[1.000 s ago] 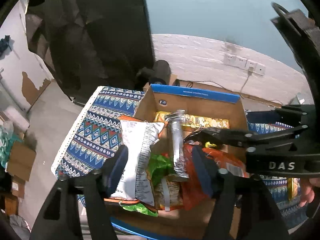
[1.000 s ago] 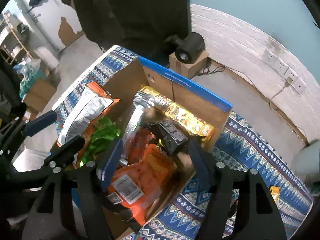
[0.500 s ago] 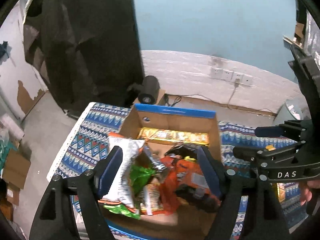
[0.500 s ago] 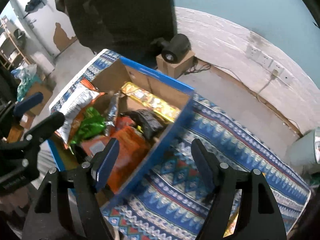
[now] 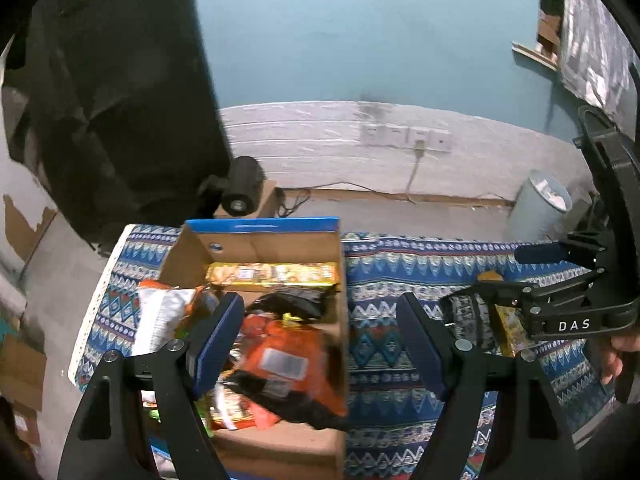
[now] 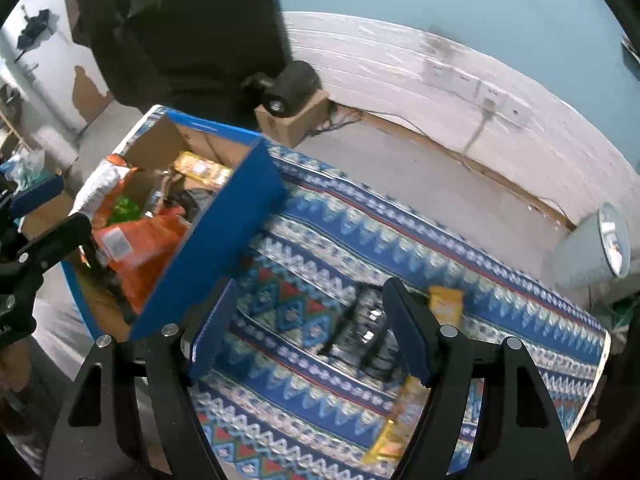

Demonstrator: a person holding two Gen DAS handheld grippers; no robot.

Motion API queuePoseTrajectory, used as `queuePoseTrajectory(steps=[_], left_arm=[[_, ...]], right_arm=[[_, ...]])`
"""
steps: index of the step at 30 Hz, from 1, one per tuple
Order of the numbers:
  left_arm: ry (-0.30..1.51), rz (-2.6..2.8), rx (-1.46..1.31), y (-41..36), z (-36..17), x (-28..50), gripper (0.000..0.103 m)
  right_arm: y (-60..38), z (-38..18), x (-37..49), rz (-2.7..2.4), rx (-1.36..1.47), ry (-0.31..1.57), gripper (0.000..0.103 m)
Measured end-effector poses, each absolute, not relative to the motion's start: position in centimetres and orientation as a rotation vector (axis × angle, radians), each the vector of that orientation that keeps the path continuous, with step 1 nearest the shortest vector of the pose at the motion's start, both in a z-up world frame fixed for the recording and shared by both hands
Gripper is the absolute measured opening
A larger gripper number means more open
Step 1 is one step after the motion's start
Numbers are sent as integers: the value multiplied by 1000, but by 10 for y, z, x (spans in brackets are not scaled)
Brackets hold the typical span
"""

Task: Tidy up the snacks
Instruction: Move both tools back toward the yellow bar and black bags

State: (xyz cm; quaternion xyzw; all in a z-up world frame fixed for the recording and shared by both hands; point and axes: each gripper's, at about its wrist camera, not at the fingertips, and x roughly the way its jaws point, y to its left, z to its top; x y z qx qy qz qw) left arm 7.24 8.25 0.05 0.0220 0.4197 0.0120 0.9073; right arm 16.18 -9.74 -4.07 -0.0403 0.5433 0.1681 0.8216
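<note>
Right wrist view: most packets fill the blue-edged cardboard box point(image 6: 224, 216) left of the released right gripper point(image 6: 308, 336); ahead, a black packet point(image 6: 360, 332) and yellow packets point(image 6: 444, 304) remain on the patterned cloth point(image 6: 400, 240); left gripper point(image 5: 320, 340) also empty.

A second ago both hand-held grippers hung over the snack box point(image 5: 256, 240). Now the left hand-held gripper point(image 5: 320, 332) straddles the box's right wall, its jaws wider than before with nothing held between them. The right hand-held gripper point(image 6: 308, 328) has left the box and hangs over the patterned cloth point(image 6: 400, 240) on the worktop, above a black packet point(image 6: 360, 332) lying beside a yellow packet point(image 6: 446, 302); its jaws have also spread slightly.
</note>
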Motion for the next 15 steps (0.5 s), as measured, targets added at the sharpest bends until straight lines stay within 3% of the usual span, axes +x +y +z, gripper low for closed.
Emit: queuePoseTrajectory(steps=[15], left_arm=[[1018, -120, 72, 3, -45, 89, 80]], right_arm=[[-180, -72, 144, 257, -19, 1206, 75]])
